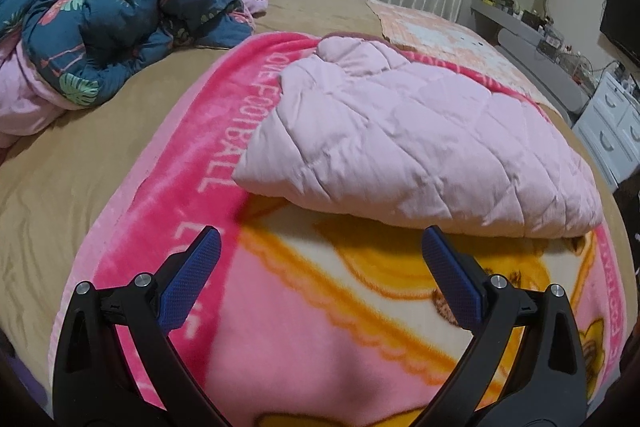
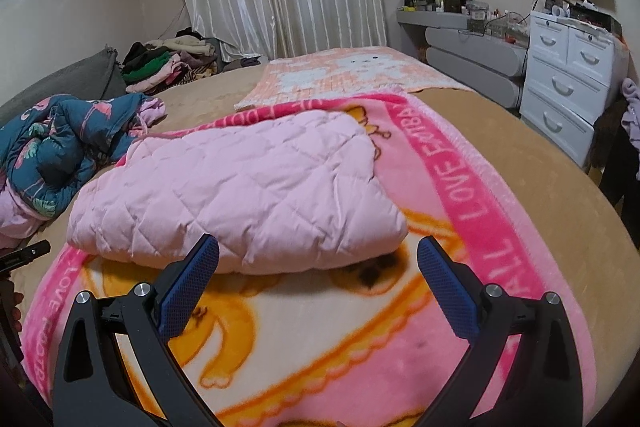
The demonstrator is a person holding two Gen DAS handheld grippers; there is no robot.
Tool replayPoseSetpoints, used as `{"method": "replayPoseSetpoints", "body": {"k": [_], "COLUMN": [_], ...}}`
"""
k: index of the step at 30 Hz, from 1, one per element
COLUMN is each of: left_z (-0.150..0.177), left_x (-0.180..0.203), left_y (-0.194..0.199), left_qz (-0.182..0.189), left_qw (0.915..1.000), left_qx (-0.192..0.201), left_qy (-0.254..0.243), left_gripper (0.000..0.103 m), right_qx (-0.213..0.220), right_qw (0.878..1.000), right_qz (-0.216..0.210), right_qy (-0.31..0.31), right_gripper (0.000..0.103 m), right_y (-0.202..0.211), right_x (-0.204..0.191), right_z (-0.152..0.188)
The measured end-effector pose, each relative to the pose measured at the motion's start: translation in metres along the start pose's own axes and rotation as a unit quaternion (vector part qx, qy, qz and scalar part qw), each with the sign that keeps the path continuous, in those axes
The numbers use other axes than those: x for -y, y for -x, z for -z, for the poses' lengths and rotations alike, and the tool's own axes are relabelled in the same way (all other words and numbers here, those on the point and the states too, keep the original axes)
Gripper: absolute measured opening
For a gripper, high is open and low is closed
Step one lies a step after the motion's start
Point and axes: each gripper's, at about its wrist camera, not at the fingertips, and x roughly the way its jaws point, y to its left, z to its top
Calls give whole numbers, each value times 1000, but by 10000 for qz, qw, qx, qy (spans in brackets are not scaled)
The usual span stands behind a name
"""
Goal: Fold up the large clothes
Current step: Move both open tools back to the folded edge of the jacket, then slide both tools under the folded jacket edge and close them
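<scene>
Both my tools, left [image 1: 320, 247] and right [image 2: 318, 255], hang spread and empty. The folded pink quilt [image 2: 240, 183] lies on the blanket [image 2: 360, 339] just ahead, long axis crosswise, its near edge closest to my right tool.

I get soft, even indoor light, a little dim and warm; faint shadow lies under the quilt [image 1: 404, 143]. Both views bow hard at the black corners, and the near blanket [image 2: 320, 339] smears with blur
</scene>
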Motion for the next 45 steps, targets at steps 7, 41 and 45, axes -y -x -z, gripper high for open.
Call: {"method": "replayPoseSetpoints", "body": {"k": [7, 41, 45], "left_z": [11, -32, -33], "left_x": [8, -19, -18], "left_y": [-12, -136, -141], "left_qz": [9, 1360, 1296], "left_qw": [9999, 9475, 9475], "left_qx": [-153, -833, -752], "left_qy": [-48, 2773, 2824], "left_gripper": [94, 95, 95], "right_qx": [-233, -1003, -1058], "right_qw": [9996, 9602, 9569], "right_qz": [-29, -365, -373], "right_qy": [-155, -2582, -2679], "right_gripper": [99, 99, 99], "right_y": [-15, -161, -170], "right_x": [0, 39, 40], "right_z": [18, -1, 1]}}
